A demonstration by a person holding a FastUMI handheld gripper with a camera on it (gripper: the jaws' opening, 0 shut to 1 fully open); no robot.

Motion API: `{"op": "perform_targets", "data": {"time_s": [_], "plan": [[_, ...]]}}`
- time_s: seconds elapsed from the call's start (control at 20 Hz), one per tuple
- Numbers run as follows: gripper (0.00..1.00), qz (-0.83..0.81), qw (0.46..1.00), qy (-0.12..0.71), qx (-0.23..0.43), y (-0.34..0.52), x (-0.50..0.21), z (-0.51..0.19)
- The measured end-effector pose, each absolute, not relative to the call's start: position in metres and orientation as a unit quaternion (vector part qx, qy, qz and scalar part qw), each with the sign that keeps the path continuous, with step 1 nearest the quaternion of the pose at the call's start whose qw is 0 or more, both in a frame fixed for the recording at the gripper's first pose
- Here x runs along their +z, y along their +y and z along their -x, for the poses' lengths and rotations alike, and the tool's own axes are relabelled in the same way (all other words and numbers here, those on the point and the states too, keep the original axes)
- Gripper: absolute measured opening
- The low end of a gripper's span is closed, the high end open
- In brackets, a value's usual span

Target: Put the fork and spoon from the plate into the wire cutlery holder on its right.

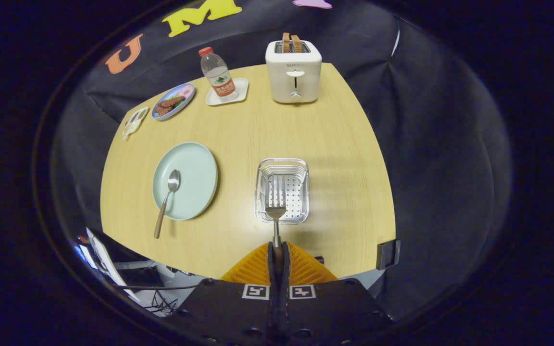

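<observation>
The gripper (277, 252) is clamped on the fork (275, 211) by its handle, tines sticking out ahead over the near rim of the wire cutlery holder (283, 191), so I'd say the fork is about halfway home: lifted off the plate but not dropped in yet. The holder sits mid-counter toward the near edge. The spoon (167, 202) hasn't been touched; it lies on the plate (195, 170) to the holder's left, handle hanging over the plate's near rim. Toaster (293, 71) and water bottle (217, 74) sit along the counter (334, 144) far edge.
</observation>
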State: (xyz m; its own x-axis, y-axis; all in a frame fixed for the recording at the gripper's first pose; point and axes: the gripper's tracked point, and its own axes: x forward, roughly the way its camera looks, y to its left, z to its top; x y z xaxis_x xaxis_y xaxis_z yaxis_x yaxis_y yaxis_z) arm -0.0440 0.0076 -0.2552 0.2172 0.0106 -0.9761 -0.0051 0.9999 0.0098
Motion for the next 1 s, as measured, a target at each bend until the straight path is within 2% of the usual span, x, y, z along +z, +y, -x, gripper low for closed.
{"op": "perform_targets", "data": {"time_s": [0.35,0.6,0.75,0.85,0.9,1.0], "plan": [[0.04,-0.017,0.761,0.648,-0.002,0.003,-0.273,0.030],[0.17,-0.048,0.770,0.636,-0.001,0.010,-0.273,0.019],[0.31,-0.060,0.791,0.609,0.001,0.014,-0.264,0.009],[0.49,-0.061,0.817,0.574,0.007,0.020,-0.251,-0.001],[0.67,-0.065,0.830,0.554,0.008,0.025,-0.241,-0.007],[0.70,-0.071,0.857,0.511,0.020,0.041,-0.223,-0.015]]}}
